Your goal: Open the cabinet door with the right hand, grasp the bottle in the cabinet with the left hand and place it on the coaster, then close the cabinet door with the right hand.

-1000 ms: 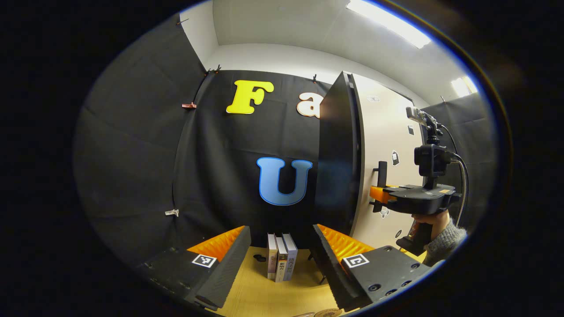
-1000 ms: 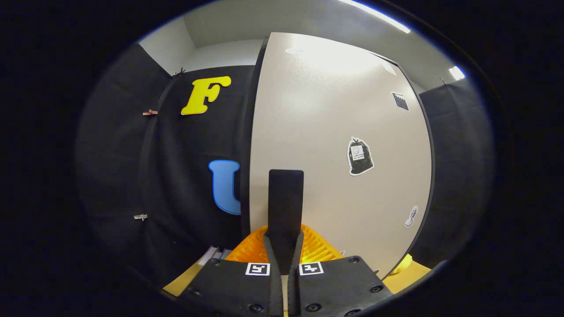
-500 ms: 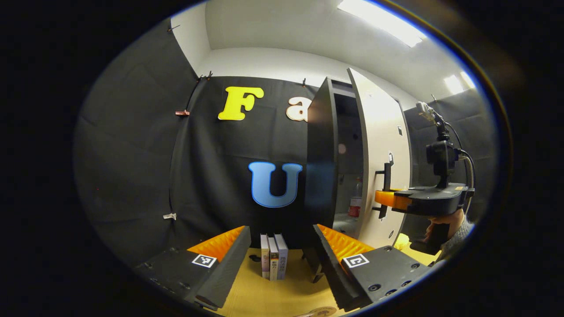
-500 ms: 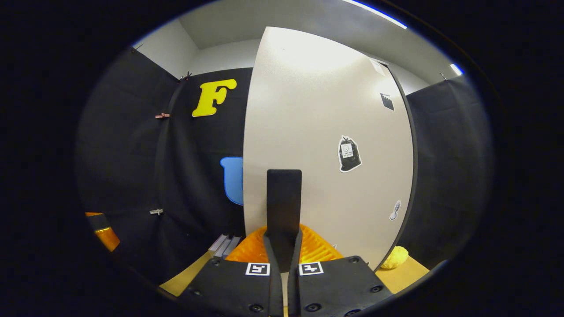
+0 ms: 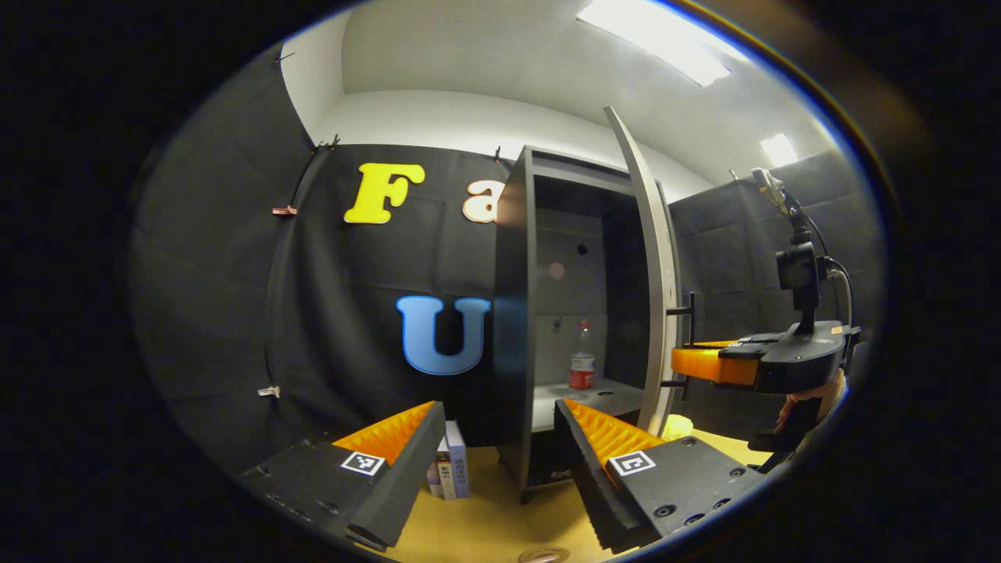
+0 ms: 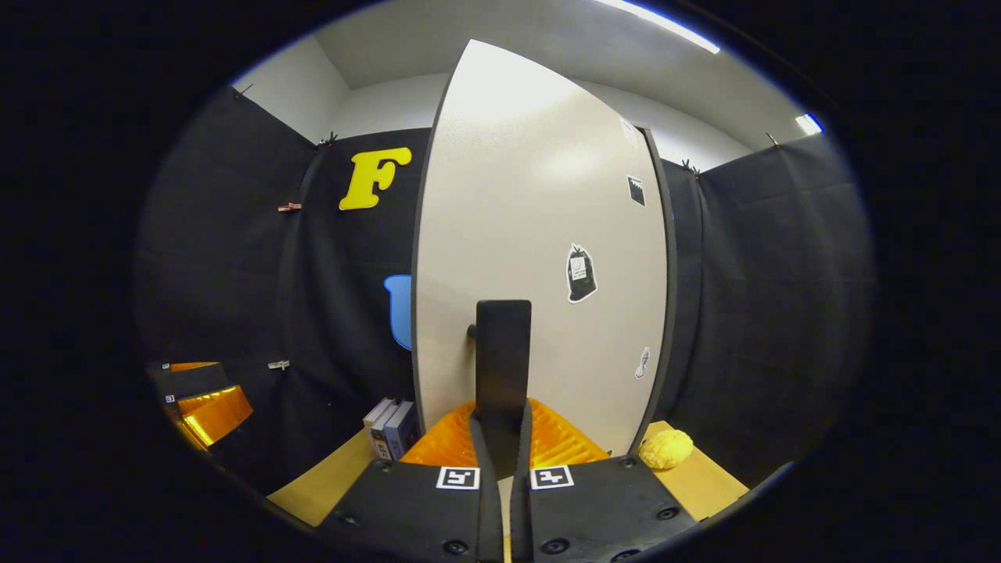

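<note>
— Jaws first: how do they stand?
— Clamped on the door handle (image 6: 503, 352) for the right gripper (image 6: 501, 438); spread wide with nothing between them for the left gripper (image 5: 500, 438).
— And the rest, biggest down?
— Cabinet (image 5: 539, 313) on the wooden table (image 5: 485, 524), its door (image 6: 532, 234) swung open. Books (image 5: 450, 469) stand beside it. Inside, on the shelf, the bottle (image 5: 581, 366) stands upright. A coaster (image 5: 542, 556) lies at the table's near edge.

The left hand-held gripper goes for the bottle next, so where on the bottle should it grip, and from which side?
Grip the bottle around its upright body, about at the label, coming straight in through the open front of the cabinet. It stands alone on the shelf, and the door is swung aside, so the left hand-held gripper, jaws open, probably has room.
</note>
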Demonstrator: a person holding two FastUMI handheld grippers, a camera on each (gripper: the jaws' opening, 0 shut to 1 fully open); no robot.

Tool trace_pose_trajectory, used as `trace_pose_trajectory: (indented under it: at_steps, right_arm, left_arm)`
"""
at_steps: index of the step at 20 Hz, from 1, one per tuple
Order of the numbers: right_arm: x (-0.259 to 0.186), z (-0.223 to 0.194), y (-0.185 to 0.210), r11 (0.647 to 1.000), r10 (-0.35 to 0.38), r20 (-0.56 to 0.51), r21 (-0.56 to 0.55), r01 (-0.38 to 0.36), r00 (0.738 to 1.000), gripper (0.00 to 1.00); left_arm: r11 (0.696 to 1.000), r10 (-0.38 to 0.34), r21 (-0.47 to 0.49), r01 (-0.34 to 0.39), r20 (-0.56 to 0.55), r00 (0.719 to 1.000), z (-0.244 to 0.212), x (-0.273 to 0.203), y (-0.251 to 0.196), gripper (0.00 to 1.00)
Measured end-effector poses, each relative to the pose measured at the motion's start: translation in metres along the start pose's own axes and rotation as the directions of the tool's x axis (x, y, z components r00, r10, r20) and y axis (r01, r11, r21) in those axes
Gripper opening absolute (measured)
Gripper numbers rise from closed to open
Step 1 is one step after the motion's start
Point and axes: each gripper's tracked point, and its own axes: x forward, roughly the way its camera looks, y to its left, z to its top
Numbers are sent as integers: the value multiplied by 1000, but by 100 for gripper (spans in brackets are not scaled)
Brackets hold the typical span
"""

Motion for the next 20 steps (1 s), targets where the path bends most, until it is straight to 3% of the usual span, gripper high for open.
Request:
trace_pose_trajectory:
  at_steps: [4, 6, 12, 13, 17, 20]
  right_arm:
    - [-27, 1, -31, 998, -64, 4, -9, 64, 998, 8]
    - [-38, 2, -48, 994, -106, 4, -9, 106, 994, 8]
    - [-73, 4, -110, 970, -243, 4, -27, 243, 970, 7]
    - [-77, 5, -119, 966, -255, 7, -38, 255, 967, 7]
    - [-85, 7, -145, 959, -263, 18, -105, 264, 965, 7]
    - [-91, 12, -171, 965, -243, 19, -96, 244, 970, 7]
  left_arm:
    - [993, -110, -42, 108, -34, 993, -13, 5, -36, 89]
    - [988, -148, -51, 145, -44, 988, -15, 7, -47, 85]
    - [967, -249, -76, 244, -55, 967, -26, 22, -91, 89]
    - [962, -266, -83, 261, -59, 962, -28, 26, -101, 85]
    - [951, -301, -101, 294, -64, 952, -28, 42, -138, 89]
    - [950, -305, -89, 300, -53, 951, -26, 55, -164, 89]
